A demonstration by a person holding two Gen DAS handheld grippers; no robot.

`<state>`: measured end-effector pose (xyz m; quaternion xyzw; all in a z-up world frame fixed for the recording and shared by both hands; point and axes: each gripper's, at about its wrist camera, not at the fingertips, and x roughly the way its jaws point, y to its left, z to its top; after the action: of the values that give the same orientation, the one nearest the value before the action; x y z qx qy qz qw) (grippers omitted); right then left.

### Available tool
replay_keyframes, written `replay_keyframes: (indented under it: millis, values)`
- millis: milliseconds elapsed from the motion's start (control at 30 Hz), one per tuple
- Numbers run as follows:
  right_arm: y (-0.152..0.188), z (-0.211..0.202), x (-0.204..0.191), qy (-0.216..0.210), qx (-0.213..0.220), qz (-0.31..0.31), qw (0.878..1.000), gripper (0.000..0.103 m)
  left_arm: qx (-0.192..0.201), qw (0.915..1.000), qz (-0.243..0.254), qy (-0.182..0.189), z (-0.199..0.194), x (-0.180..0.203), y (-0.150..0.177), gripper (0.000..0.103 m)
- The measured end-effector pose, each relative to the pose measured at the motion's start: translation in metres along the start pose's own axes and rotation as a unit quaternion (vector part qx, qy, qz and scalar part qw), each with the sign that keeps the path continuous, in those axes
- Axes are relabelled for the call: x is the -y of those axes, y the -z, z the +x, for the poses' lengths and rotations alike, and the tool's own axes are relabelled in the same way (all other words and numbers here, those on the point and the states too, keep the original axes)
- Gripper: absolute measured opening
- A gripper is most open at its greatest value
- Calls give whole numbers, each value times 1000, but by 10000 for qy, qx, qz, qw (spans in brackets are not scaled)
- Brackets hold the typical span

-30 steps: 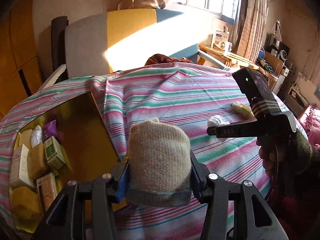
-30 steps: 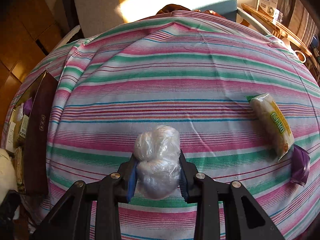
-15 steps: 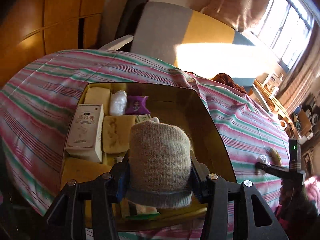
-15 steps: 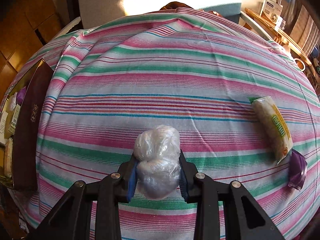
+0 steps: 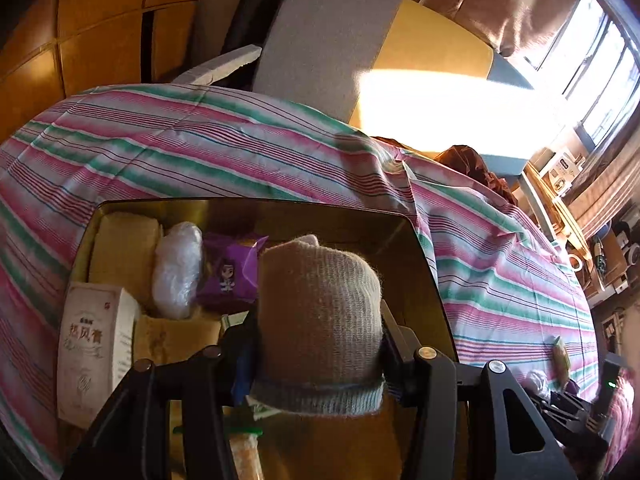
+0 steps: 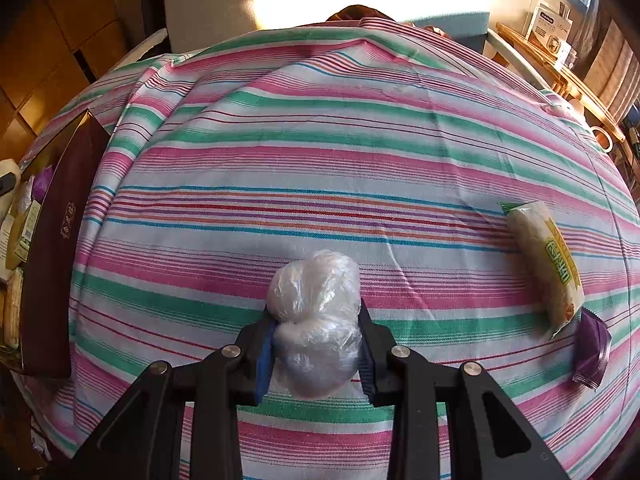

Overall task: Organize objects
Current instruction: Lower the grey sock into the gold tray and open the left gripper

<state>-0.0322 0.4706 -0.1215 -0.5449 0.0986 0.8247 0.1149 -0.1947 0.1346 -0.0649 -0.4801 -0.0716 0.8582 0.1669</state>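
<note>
Beige ribbed knit, a rolled sock, fills the gap between the fingers of the left gripper, which clamp it on both sides at the lower middle of the left wrist frame. Directly behind and beneath it lies the open gold-lined box. Inside the box, at the left of the frame, are one white carton with printed characters, one clear plastic-wrapped bundle, one purple snack packet, and several tan bars, partly hidden by the sock. The box sits on a desk covered by a pink, green and white striped cloth.

In the right wrist frame, the right gripper is closed on a crumpled clear plastic bag, low at centre above the striped cloth. At the right edge lie one long yellow-labelled snack pack and, touching its lower end, one purple sachet. The box's dark maroon side stands at the left edge.
</note>
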Motion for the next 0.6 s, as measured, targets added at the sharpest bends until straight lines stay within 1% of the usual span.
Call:
replay_keyframes:
  millis: [200, 233, 300, 467, 600]
  values:
    - [-1, 1, -1, -8, 14, -62, 10000, 34, -150, 9984, 145, -522, 50, 2, -22, 53]
    - [-1, 1, 0, -18, 10, -61, 10000, 34, -221, 9980, 181, -566, 57, 0, -25, 56]
    - [-2, 2, 0, -44, 10, -42, 10000, 34, -245, 9974, 216, -639, 62, -2, -29, 57]
    - [-2, 3, -1, -7, 39, -100, 9999, 34, 80, 9966, 413, -715, 43, -1, -31, 58]
    - [-1, 2, -3, 33, 69, -108, 9999, 34, 357, 9953, 432, -785, 9, -3, -17, 58]
